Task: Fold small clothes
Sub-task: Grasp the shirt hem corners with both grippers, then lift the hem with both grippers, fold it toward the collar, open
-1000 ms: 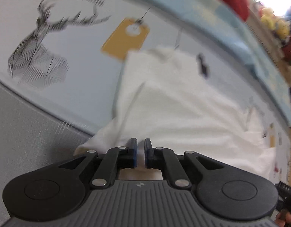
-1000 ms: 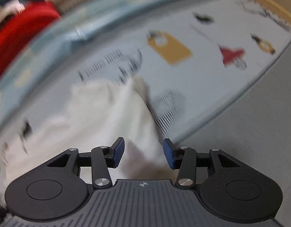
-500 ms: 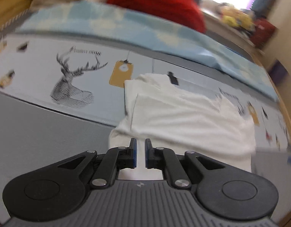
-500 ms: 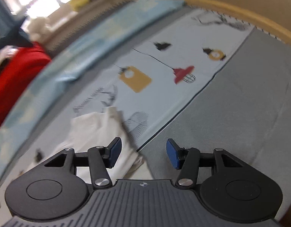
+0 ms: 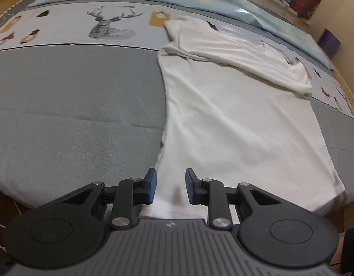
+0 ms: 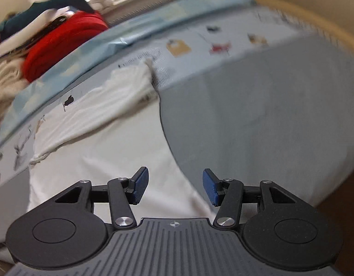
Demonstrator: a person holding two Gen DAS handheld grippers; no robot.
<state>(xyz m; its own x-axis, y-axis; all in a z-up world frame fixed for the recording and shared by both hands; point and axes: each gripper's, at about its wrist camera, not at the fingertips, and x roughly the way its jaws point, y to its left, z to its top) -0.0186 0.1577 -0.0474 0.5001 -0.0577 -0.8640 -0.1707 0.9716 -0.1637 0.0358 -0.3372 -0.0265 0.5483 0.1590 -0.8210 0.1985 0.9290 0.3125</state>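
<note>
A: Quick pass. Where's the white t-shirt (image 5: 234,124)?

B: Flat on the grey bed cover (image 5: 73,105). Top part already folded down, lying as a band across the far end, toward 1 o'clock in the left wrist view. Long axis runs from the near hem at 6 o'clock out to 12.

A: Left gripper (image 5: 169,186)?

B: Released. Jaws have just been opening, and the blue pads stand apart with shirt cloth showing in the gap but no pinch on it. It sits over the near-left corner of the shirt; the left side edge runs off at 12 from just beside the left pad.

A: Right gripper (image 6: 174,187)?

B: Also released, pads wider apart and nothing gripped. The shirt's (image 6: 112,151) right side edge passes between the jaws, with white cloth at 10 o'clock and grey cover (image 6: 257,115) at 2. That view is blurred, so fine detail is unreliable.

A: Which is nearer?

B: Both at the hem end, one per near corner. Neither clearly closer.

A: Next step, your call?

B: My guess is pinching both near corners and carrying the hem toward 12, up to the folded band. The hem lies crosswise to that move, so both hands would need to travel evenly.
</note>
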